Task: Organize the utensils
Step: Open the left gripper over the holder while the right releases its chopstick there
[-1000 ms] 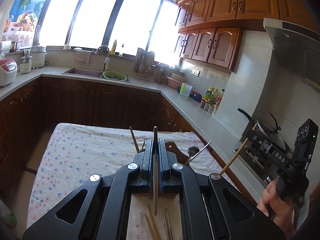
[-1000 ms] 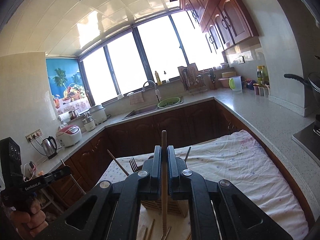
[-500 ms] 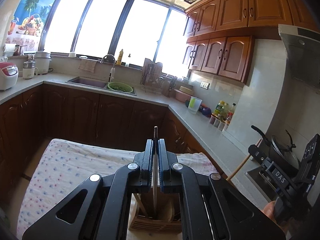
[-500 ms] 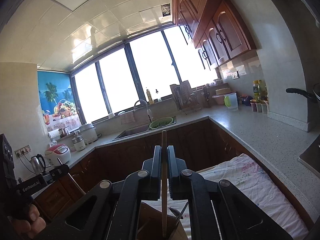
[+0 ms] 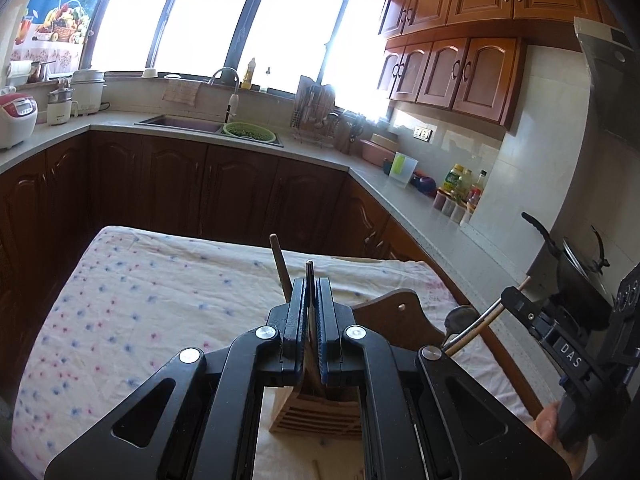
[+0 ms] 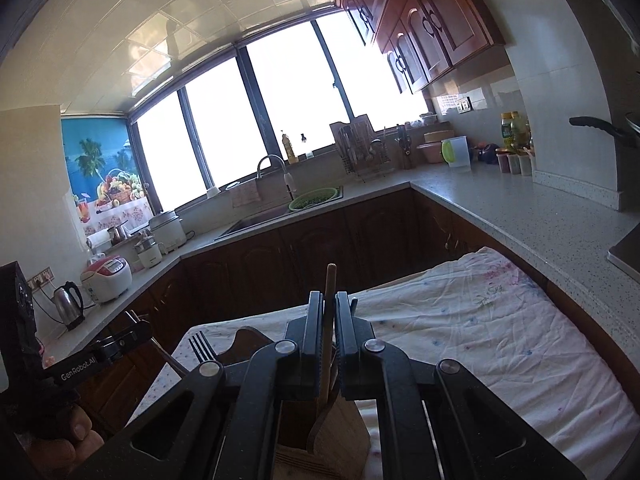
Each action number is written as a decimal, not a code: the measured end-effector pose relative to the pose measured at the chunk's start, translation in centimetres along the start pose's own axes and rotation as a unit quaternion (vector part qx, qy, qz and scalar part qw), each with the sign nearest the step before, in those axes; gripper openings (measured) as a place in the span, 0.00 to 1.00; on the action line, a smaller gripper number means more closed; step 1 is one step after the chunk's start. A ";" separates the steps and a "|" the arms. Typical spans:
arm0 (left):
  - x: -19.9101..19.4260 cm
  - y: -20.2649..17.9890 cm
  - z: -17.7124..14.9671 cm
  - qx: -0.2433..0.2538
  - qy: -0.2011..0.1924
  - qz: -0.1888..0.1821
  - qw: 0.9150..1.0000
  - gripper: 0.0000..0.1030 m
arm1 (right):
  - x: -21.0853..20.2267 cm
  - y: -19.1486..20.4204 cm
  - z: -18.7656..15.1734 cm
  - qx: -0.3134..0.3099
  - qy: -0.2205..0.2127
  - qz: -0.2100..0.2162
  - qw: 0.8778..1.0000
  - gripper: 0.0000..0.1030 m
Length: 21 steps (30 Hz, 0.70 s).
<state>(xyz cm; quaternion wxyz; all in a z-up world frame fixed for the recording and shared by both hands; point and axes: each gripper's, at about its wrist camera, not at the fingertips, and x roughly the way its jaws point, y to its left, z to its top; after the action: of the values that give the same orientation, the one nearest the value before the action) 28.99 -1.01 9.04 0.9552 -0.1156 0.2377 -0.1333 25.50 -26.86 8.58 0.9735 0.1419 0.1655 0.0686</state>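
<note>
While your left gripper [image 5: 308, 312] pinches a thin dark metal utensil [image 5: 309, 280] upright between its pads, only the right view shows which end hangs out — fork tines [image 6: 202, 347] pointing up beside your left hand [image 6: 60, 440]. Your right gripper [image 6: 328, 328] is closed on a wooden stick [image 6: 330, 292], also upright; from the left camera you see that stick [image 5: 486, 316] slanting down toward the holder [image 5: 320, 412], with a spoon bowl [image 5: 458, 318] just beside it. Both grippers sit over the wooden holder, which stands on the flowered cloth [image 5: 140, 300]. From the left you see its slotted front; from the right, its open top [image 6: 340, 432] and a curved wooden piece inside.

A brown stick [image 5: 280, 268] rises from the holder just left of your left pads. Behind the holder a dark wooden chair back [image 5: 400, 316] crowds the cloth's edge. Further off run the counter [image 6: 540, 216], sink [image 5: 180, 123] and green colander [image 5: 249, 131].

The gripper bodies cover most of the holder in both views, so you cannot tell which slot either utensil is over, or whether their lower ends are already inside. Your right hand [image 5: 550, 420] is cut off at the frame edge.
</note>
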 end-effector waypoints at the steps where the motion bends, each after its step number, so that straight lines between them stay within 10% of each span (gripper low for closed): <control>1: -0.1 -0.1 0.0 0.003 0.000 0.002 1.000 0.04 | 0.0 0.1 -0.1 -0.001 0.003 0.000 1.000 0.05; 16: -0.1 -0.1 0.7 0.001 0.018 -0.008 1.000 0.05 | -0.2 0.4 0.2 0.009 0.006 0.003 1.000 0.11; 19: -1.0 -0.2 0.9 0.000 0.013 -0.013 1.000 0.21 | -0.8 0.4 0.6 0.015 -0.001 0.008 1.000 0.15; 21: -2.0 -0.4 0.9 0.000 0.003 -0.013 1.000 0.35 | -1.5 0.3 1.0 0.019 -0.009 0.012 1.000 0.37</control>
<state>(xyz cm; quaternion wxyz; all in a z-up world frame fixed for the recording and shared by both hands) 27.58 -0.65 10.76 0.9527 -0.1180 0.2386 -0.1464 24.36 -27.05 10.02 0.9712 0.1633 0.1563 0.0755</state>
